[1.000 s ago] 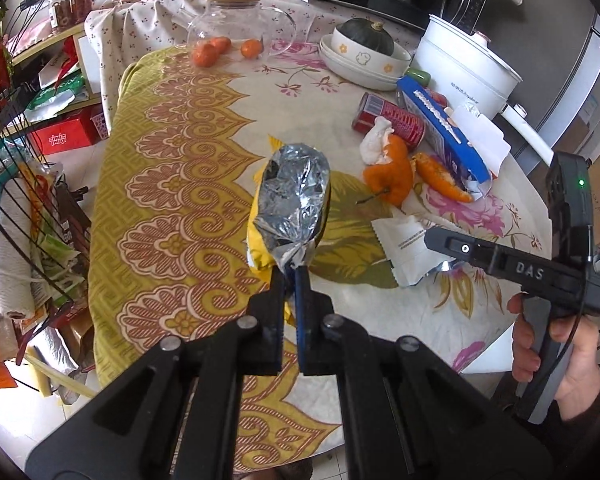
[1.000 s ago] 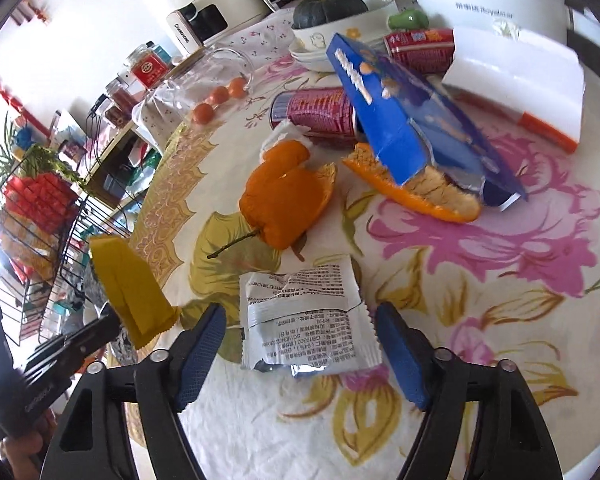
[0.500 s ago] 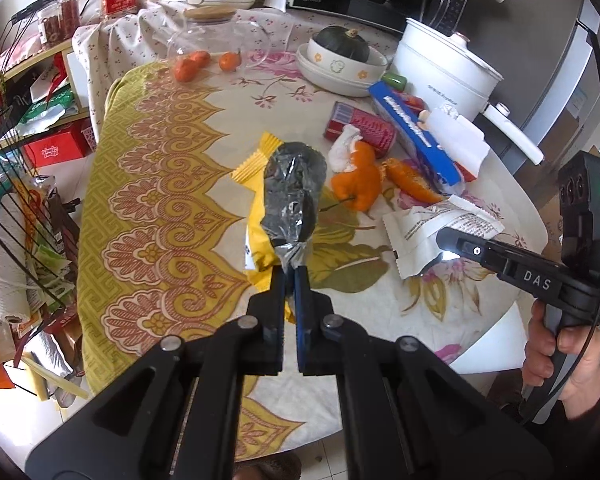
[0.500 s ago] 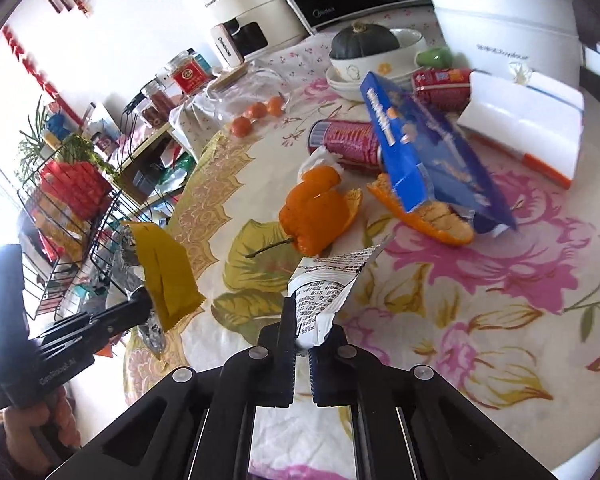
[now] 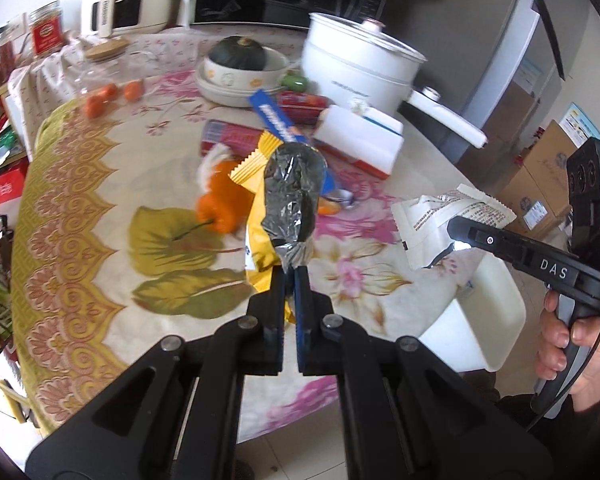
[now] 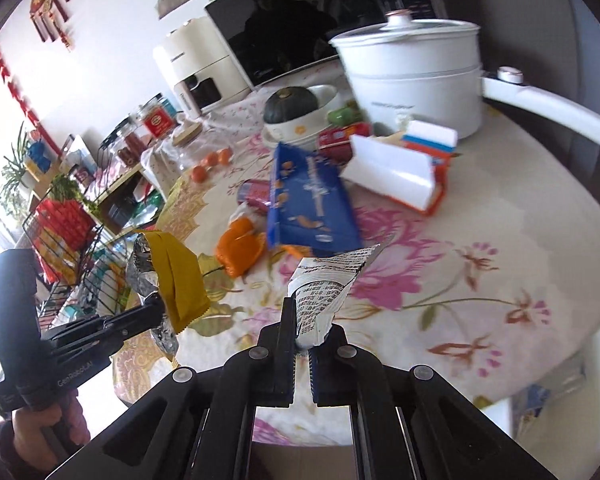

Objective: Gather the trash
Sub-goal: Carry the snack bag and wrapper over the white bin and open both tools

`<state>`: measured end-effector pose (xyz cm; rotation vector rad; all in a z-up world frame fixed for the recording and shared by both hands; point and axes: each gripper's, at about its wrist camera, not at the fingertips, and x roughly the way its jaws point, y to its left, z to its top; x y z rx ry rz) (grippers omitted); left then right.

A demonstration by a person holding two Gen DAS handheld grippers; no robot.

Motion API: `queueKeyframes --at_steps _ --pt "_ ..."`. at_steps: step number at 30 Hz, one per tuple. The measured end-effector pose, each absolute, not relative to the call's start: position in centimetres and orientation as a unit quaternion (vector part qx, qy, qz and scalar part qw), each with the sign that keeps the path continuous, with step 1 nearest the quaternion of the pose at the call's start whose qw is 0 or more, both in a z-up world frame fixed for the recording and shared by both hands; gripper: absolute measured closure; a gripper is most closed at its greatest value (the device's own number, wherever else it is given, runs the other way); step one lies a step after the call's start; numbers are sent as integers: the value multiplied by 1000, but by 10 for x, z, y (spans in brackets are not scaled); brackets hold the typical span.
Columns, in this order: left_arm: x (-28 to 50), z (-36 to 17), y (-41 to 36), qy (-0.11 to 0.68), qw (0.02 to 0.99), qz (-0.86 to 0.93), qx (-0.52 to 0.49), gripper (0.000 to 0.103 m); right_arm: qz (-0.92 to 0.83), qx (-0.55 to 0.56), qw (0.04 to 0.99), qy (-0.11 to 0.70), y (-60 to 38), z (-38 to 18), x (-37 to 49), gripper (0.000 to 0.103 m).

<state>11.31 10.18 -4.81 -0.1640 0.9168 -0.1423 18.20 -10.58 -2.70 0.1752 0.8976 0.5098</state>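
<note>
Left wrist view has the round counter point(image 5: 80, 216) filling most of the shot, covered in a cloth with a yellow patterned border and pink flowers. At the back sits a big white electric pot point(image 5: 356, 68) with a long white handle, and next to it a bowl point(image 5: 236, 76) with a dark green squash point(image 5: 240, 52) in it.

Mid-counter is the pile of junk: a blue snack bag point(image 6: 312, 200), a white and orange carton point(image 6: 400, 172) lying open beside it, a red packet point(image 5: 228, 136), and orange peel point(image 6: 240, 246) just left of the blue bag. A few small orange fruits point(image 5: 112, 96) sit inside a clear glass jar further back on the left.

Now the tools. The left tool point(image 5: 290, 276) is clamped tight on a yellow snack wrapper point(image 5: 292, 196) with a silver foil inside, holding it up off the counter so it hangs over the peel and blue bag in that view. The right tool point(image 6: 304, 320) is also pinched closed, gripping a white printed wrapper point(image 6: 324, 284) by its lower end; its jaws have just been closing and the wrapper is between them, lifted clear of the cloth. From the left wrist you can see that same white wrapper out past the counter's right edge, with a hand point(image 5: 576, 344) on the tool's grip.
</note>
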Motion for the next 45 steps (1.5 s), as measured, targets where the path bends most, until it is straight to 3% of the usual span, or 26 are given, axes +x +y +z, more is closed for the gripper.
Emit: queueKeyframes --at_steps 21,45 --pt "138 -56 -53 457 869 -186 -26 98 120 93 883 444 -269 -12 153 97" --pt "135 -103 -214 489 819 -297 37 98 27 111 867 486 -397 -43 112 97"
